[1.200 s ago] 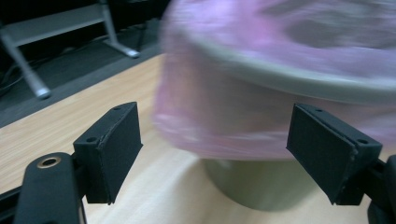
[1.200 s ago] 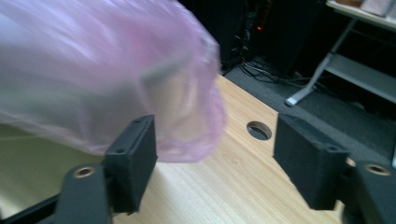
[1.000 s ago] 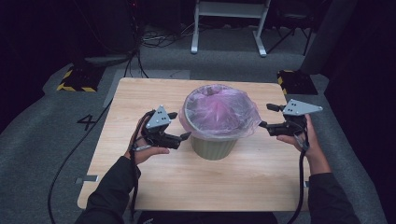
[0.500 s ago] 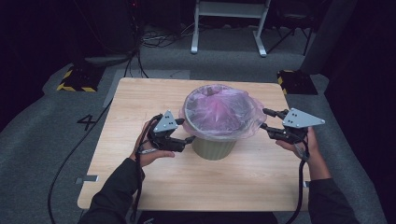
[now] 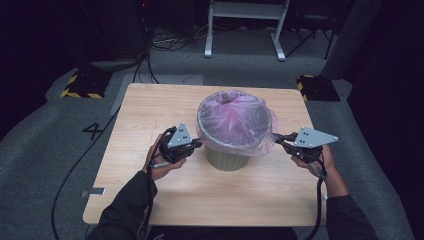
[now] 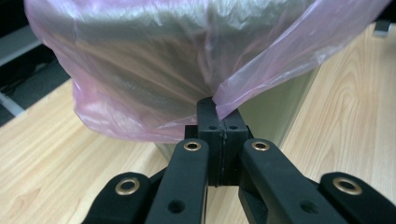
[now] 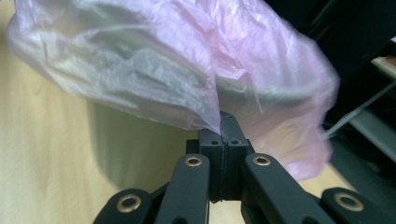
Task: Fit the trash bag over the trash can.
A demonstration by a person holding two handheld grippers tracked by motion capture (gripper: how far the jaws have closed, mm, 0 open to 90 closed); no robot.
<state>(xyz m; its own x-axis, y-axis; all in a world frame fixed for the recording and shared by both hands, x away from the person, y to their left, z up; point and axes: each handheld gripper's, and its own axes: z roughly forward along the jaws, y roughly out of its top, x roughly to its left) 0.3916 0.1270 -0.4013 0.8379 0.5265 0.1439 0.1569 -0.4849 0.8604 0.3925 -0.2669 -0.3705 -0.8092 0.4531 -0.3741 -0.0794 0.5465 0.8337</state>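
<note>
A small olive bin (image 5: 227, 159) stands in the middle of the wooden table (image 5: 145, 107), lined with a thin pink plastic bag (image 5: 235, 117) that hangs over its rim. My left gripper (image 5: 199, 144) is at the bin's left side. Its jaws have just been closing and now pinch the bag's hanging edge (image 6: 243, 88), with the left gripper (image 6: 217, 112) shut right against the bin wall (image 6: 289, 107). At the bin's right side, my right gripper (image 5: 276, 137) has also just been closing. In its own view the right gripper (image 7: 223, 127) clamps a fold of the bag (image 7: 163, 60).
The table's near half in front of the bin is bare wood. On the grey carpet behind stand a white metal frame (image 5: 245, 25) and two black blocks with yellow stripes (image 5: 80, 86) (image 5: 316, 86). A cable (image 5: 75, 165) trails on the floor at the left.
Both grippers have moved in toward the bin, and their jaws have gone from open to shut on the bag's overhanging edge. The left hand has sunk a little.
</note>
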